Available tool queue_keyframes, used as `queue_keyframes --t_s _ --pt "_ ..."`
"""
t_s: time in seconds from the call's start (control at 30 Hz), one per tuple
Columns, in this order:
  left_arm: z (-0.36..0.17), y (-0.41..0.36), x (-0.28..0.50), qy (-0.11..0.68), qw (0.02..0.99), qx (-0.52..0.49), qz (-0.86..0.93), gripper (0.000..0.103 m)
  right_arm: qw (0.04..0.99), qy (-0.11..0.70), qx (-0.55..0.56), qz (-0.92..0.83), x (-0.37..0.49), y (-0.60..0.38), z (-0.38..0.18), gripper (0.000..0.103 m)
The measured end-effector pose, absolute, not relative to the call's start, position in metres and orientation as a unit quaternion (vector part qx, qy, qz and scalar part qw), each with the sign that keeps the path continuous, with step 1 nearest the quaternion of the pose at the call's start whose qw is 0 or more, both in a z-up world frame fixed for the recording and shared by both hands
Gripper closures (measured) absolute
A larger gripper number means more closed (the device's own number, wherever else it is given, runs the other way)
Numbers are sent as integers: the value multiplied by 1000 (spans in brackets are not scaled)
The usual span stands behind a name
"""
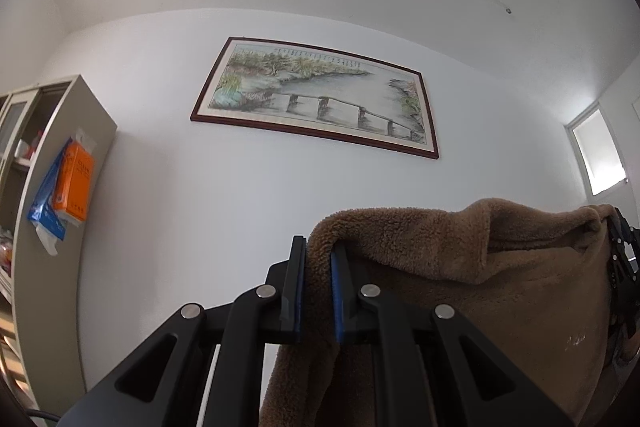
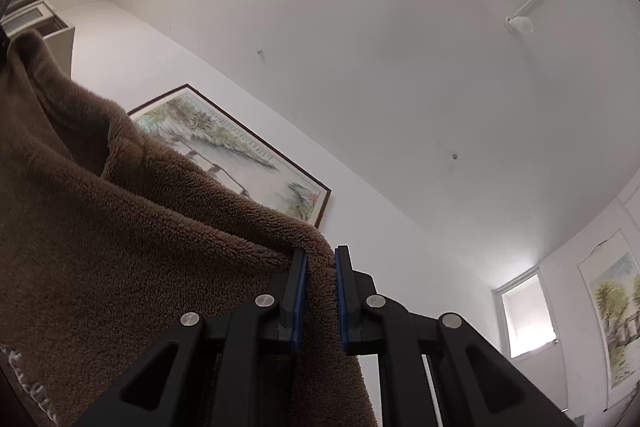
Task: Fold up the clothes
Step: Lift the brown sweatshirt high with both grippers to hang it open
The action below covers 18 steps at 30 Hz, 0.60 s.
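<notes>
A brown fleece garment [image 1: 500,287] hangs in the air, stretched between both grippers. My left gripper [image 1: 319,247] is shut on one corner of it; the fleece bulges over the blue pads and droops below. At the right edge of the left wrist view the other black gripper [image 1: 622,259] holds the far corner. In the right wrist view my right gripper [image 2: 321,255] is shut on the brown fleece garment [image 2: 120,247], which spreads away to the left. Both grippers point upward toward the wall and ceiling.
A framed landscape painting [image 1: 316,99] hangs on the white wall ahead. A grey cabinet [image 1: 52,187] with an orange packet [image 1: 74,183] stuck on its side stands at left. A window [image 1: 598,155] is at right. A scroll painting [image 2: 612,315] hangs on the right wall.
</notes>
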<state>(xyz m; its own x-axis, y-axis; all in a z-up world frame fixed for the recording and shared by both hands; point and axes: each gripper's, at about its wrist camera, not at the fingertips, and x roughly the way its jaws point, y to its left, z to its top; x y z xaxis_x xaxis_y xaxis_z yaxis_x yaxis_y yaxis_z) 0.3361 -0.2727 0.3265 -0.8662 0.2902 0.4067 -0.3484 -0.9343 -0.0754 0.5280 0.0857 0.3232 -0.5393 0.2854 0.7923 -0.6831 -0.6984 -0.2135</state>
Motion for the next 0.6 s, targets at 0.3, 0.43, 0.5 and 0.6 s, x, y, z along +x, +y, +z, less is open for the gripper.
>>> queue_keyframes --t_s 0.3,0.43,0.5,0.6 --pt "320 -273 328 -71 169 174 968 91 267 -255 352 860 528 93 326 91" --pt "314 -261 301 -67 166 137 974 91 269 -261 317 871 477 102 299 91" --pt "312 -255 284 -65 163 116 978 91 262 -259 292 882 454 105 292 91" --pt "307 -242 254 -60 157 83 982 91 255 -259 253 897 418 114 283 91"
